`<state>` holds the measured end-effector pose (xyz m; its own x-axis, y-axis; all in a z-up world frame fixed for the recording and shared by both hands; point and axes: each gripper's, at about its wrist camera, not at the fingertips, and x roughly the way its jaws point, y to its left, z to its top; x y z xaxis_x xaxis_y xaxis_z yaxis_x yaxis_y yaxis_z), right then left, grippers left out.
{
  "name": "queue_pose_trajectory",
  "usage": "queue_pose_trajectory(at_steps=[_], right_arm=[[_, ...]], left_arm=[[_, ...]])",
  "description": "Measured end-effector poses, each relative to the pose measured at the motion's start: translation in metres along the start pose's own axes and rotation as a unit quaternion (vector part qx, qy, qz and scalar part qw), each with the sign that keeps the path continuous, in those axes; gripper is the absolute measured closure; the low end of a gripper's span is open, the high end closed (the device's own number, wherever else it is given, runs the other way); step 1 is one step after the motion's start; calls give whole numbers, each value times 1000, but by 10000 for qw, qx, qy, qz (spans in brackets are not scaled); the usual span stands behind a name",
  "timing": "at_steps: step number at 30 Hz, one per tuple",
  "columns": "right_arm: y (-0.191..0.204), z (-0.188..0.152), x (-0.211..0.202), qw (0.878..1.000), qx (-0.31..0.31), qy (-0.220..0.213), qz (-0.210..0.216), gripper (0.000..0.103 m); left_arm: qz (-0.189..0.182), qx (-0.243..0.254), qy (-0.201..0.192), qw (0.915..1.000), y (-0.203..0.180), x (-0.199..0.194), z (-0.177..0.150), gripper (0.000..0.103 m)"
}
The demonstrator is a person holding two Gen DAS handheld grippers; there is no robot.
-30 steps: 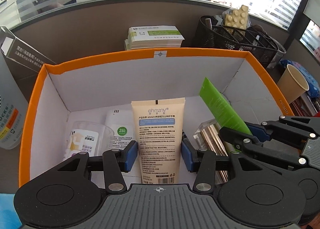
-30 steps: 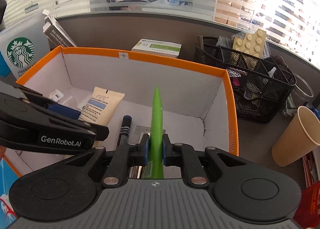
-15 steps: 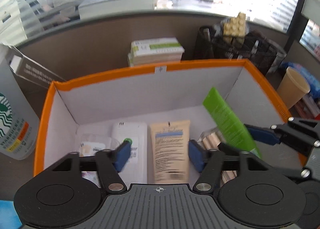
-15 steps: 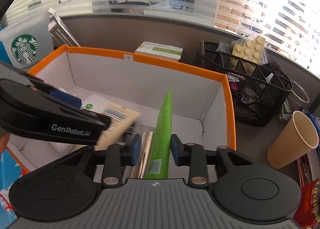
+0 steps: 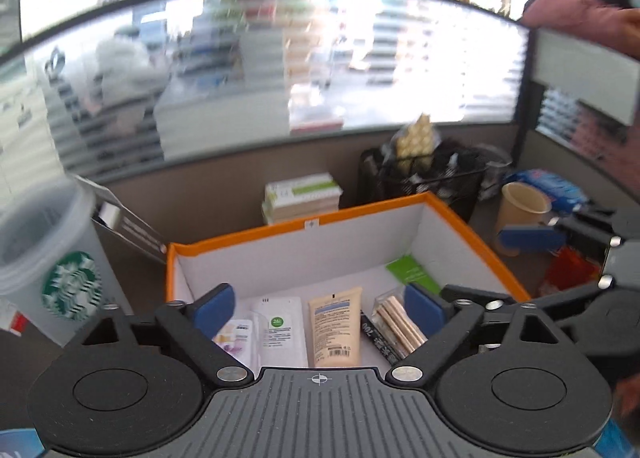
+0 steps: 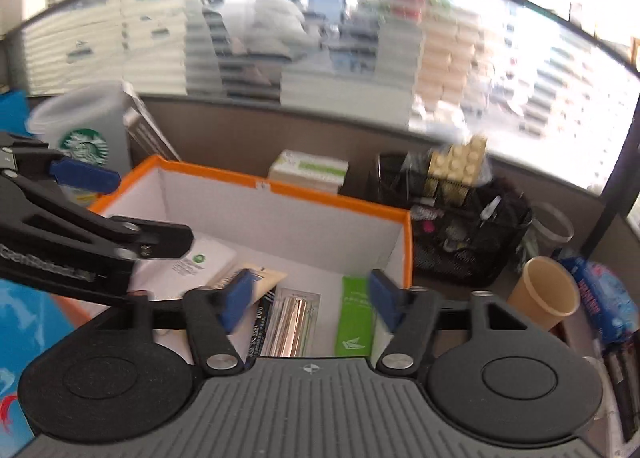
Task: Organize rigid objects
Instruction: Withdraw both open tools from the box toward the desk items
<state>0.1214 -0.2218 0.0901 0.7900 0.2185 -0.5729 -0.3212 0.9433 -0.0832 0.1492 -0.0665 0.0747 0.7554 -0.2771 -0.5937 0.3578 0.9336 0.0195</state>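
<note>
- Orange cardboard rims the white box point(image 5: 472, 226), and all the small things lie flat on its floor.
- The beige tube point(image 5: 335, 326) lies in the middle of the box, between the white flat pack point(image 5: 280, 328) with a green round mark and the black pen point(image 5: 374, 338).
- The clear case of gold sticks point(image 6: 296, 318) lies beside the pen, and the green tube point(image 6: 354, 318) lies next to it, close to the right wall.
- The left gripper point(image 5: 320, 308) is above the box; its jaws have just been opening, they stand wide apart and nothing is between them.
- The right gripper point(image 6: 310, 302) is also above the box; its jaws have just been opening, and the green tube lies below them, free of the blue pads.
- A black mesh basket point(image 6: 472, 234) and a paper cup point(image 6: 544, 290) stand on the desk outside the box, on its right.
</note>
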Motion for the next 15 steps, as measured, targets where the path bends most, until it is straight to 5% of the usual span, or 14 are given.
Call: queue_pose_trajectory(at_steps=[7, 12, 15], right_arm=[[-6, -40, -78, 9982, 26, -587, 74, 20], [2, -101, -89, 9994, -81, -279, 189, 25], [11, -139, -83, 9997, -213, 3, -139, 33]], left_arm=[[93, 731, -485, 9961, -6, -51, -54, 5], [112, 1347, -349, 9902, -13, -48, -106, 5], [-100, 1408, -182, 9898, -18, -41, -126, 5]])
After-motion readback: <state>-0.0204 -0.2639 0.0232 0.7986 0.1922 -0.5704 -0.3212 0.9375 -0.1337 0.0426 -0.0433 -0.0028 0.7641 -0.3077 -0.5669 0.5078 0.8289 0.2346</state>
